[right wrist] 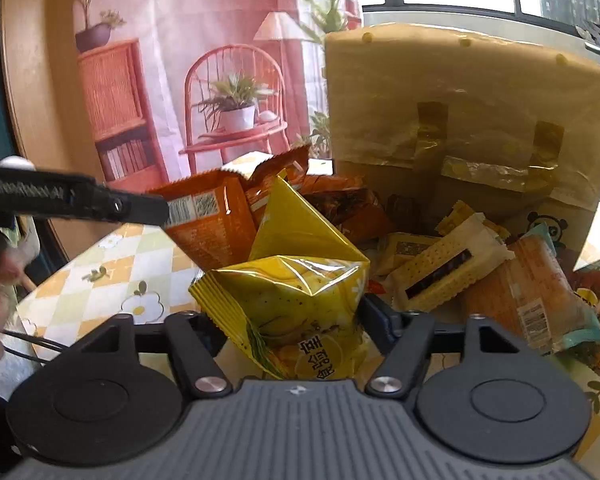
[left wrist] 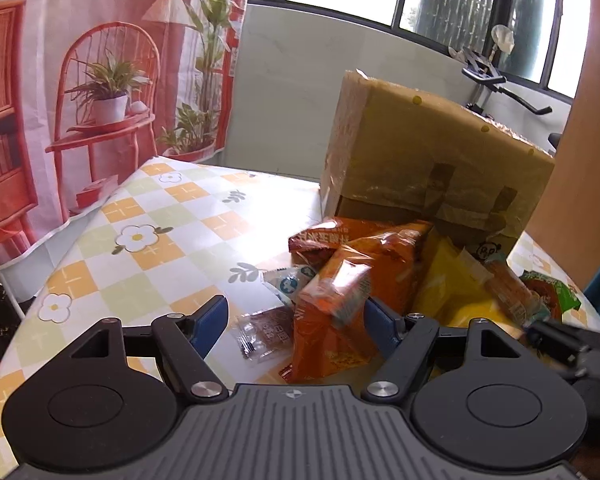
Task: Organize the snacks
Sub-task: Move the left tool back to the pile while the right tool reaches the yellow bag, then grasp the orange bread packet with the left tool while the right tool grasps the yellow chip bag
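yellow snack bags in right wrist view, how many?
2. One yellow bag between the right gripper fingers; a second yellow bag right behind it, against the orange packs. More may be buried.

The table (left wrist: pixel 152 216) wears a checked cloth of orange, pale green and white squares with daisy prints. On it stands a taped cardboard box (left wrist: pixel 440 168), and a heap of snack packets (left wrist: pixel 380 264) lies against the box's front, with one small clear sachet (left wrist: pixel 260 332) lying flat at the heap's near edge.
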A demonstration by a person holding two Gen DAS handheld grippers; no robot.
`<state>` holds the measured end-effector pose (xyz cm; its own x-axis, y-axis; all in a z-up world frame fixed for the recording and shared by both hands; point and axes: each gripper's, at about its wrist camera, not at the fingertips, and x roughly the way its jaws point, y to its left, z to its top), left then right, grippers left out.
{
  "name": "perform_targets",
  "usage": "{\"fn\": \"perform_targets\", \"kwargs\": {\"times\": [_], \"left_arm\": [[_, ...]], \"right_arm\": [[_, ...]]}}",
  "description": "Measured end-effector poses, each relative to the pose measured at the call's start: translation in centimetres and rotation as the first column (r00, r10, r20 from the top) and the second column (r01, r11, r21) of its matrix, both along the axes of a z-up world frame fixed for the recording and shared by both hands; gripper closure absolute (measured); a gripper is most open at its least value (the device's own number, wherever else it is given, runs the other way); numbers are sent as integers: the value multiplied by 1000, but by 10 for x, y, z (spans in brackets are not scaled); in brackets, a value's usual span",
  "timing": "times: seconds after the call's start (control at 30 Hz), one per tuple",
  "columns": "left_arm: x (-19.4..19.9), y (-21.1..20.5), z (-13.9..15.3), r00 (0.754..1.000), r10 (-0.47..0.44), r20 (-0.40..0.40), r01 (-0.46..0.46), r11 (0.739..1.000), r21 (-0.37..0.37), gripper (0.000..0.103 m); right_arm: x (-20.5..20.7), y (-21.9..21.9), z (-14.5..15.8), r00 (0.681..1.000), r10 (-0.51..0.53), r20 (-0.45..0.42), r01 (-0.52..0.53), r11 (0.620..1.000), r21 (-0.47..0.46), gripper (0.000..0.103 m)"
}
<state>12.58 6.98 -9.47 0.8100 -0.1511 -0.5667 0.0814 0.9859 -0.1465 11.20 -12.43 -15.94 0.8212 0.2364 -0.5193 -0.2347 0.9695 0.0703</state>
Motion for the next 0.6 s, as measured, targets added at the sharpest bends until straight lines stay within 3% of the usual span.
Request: {"fn": "perform_targets", "kwargs": {"times": [0.13,0.23,0.47,0.6], "left_arm": [[6,-8,-6,998,-51,-25,51,999,7,25],[8,-21,-8,994,-108,-18,109,993,54,25],[12,-50,-17,971,-236,-33,238,954,181,25],[22,-50,-19,966,-255,-33,255,935,246,24]], "right_arm": [[-10,-13,11,997,-55,56,53,998,32,38],[-14,-22,15,993,-90,74,86,995,58,38],[-14,-37,11,987,-150,49,145,985,94,38],[-19,-42,12,984,-167,64,160,981,107,38]]}}
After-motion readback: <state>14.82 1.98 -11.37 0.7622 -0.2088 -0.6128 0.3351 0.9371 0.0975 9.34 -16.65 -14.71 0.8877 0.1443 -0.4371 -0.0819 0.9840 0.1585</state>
